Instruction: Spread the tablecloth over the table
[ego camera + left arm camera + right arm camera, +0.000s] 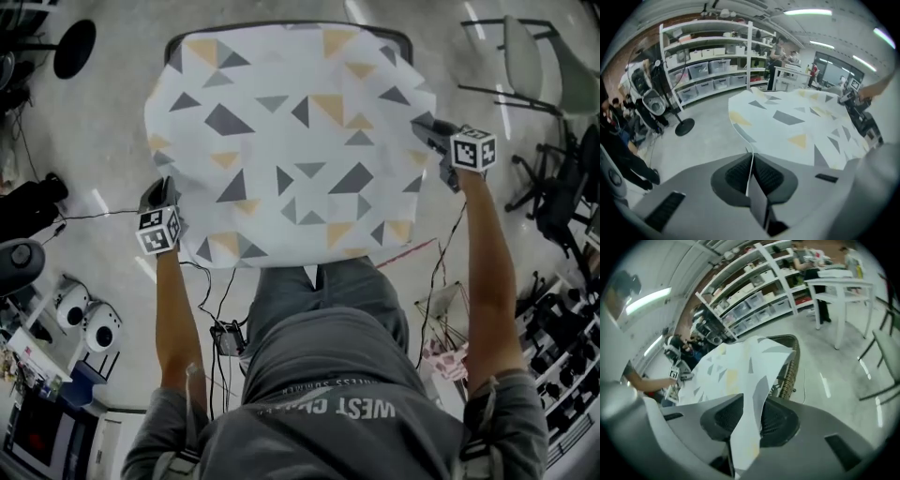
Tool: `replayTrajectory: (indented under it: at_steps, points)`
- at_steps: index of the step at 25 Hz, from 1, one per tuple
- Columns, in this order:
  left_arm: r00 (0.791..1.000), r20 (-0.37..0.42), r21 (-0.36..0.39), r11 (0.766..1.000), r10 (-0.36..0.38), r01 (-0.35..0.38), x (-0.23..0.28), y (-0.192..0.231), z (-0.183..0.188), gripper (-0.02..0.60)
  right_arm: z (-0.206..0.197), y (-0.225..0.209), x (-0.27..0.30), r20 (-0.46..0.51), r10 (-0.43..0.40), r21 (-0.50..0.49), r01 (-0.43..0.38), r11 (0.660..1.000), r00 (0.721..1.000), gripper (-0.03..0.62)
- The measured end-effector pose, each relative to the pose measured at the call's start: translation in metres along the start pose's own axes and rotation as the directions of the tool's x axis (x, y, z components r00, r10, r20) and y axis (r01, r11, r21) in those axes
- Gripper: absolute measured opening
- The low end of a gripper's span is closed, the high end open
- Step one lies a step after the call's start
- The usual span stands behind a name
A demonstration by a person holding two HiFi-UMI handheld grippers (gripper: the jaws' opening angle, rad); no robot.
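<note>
The white tablecloth (291,141) with grey and yellow triangles lies spread across the table, whose dark rim (281,26) shows at the far side. My left gripper (155,192) is at the cloth's near left corner. In the left gripper view my left gripper (751,157) is shut on the thin edge of the tablecloth (801,126). My right gripper (424,127) is at the right edge. In the right gripper view the jaws of my right gripper (750,404) stand apart, and a flap of the tablecloth (736,366) hangs loosely through the gap.
Chairs (534,56) stand to the right of the table, and a black round stand base (75,47) at the far left. Cables (220,309) trail on the floor by the person's legs. Shelves with bins (712,65) line the wall, and a white table (834,287) stands beyond.
</note>
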State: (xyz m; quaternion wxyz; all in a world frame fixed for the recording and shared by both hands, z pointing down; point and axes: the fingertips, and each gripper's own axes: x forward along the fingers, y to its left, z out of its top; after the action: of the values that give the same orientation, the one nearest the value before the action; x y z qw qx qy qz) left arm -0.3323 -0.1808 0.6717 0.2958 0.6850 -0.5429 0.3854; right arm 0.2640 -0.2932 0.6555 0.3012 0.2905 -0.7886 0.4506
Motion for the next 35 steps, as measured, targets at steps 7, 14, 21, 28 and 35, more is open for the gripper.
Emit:
replayTrajectory:
  at_steps: [7, 14, 21, 28, 35]
  points:
    - [0.993, 0.063, 0.341, 0.933, 0.101, -0.117, -0.030, -0.036, 0.025, 0.008, -0.040, 0.072, 0.018, -0.300, -0.004, -0.378, -0.115, 0.919, 0.954, 0.132]
    - [0.996, -0.016, 0.191, 0.978, 0.087, -0.082, -0.009, -0.002, 0.001, 0.027, -0.010, 0.041, -0.001, -0.034, 0.109, -0.040, -0.110, 0.993, 0.993, 0.222]
    - [0.986, 0.105, 0.074, 0.988, 0.127, -0.135, -0.038, 0.032, 0.060, 0.077, 0.077, -0.027, -0.038, 0.459, 0.157, 0.234, -0.290, 0.928, 0.874, 0.275]
    - [0.978, 0.184, 0.128, 0.989, -0.101, 0.078, 0.011, -0.047, 0.120, 0.075, 0.117, -0.050, -0.019, 0.391, 0.050, 0.248, -0.158, 0.956, 0.919, 0.100]
    - [0.970, 0.154, -0.049, 0.979, -0.186, 0.196, 0.077, -0.062, 0.115, 0.075, 0.099, -0.022, -0.020, 0.296, 0.016, -0.007, -0.014, 1.000, 0.955, 0.014]
